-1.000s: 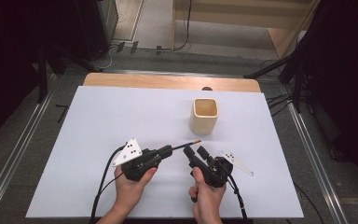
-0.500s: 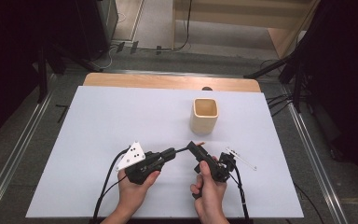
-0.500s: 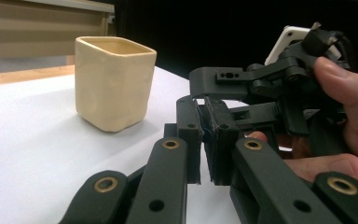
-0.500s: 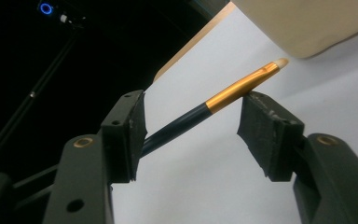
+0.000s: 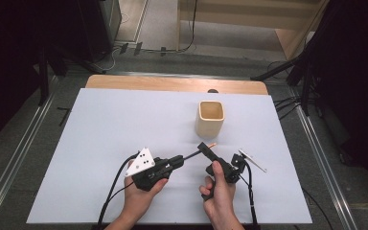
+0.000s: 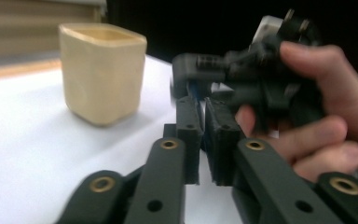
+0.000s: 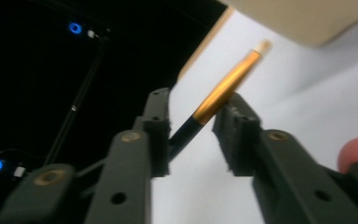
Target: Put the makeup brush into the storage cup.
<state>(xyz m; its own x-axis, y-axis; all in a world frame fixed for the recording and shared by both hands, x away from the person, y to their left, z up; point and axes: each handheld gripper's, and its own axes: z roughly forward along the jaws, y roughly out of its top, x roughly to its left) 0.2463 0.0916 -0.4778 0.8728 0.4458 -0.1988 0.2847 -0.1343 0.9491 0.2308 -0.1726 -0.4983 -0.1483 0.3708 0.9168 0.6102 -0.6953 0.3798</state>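
High view: a white table top (image 5: pixel 124 124) is seen from above, with a strip of bare wood along its far edge. 1 cream square cup (image 5: pixel 210 118) stands upright right of the middle, nearer the far edge than the near one. 2 hands come in from the near edge. The left gripper (image 5: pixel 184 158) is held low above the table near the near edge, a grey three-cornered plate on top, its jaws pointing right toward the right gripper (image 5: pixel 205 147). A thin pen (image 5: pixel 202 149) with an orange tip is seen between the 2 grippers, its tip pointing at the cup's base, close to it but apart.

Left gripper view: the 2 black jaws are drawn nearly together on a thin dark blue shaft, which is seen in the narrow gap between the pads. The cup (image 6: pixel 102 72) stands behind at the left. The right hand (image 6: pixel 317 121) and its gripper are seen at the right, blurred.

Right gripper view: the jaws stand apart, with the pen (image 7: pixel 219 95) lying between them. Its dark part rests against the left jaw; whether the right jaw touches the gold band cannot be told. The cup's lower edge (image 7: pixel 307 18) is seen at the top right.
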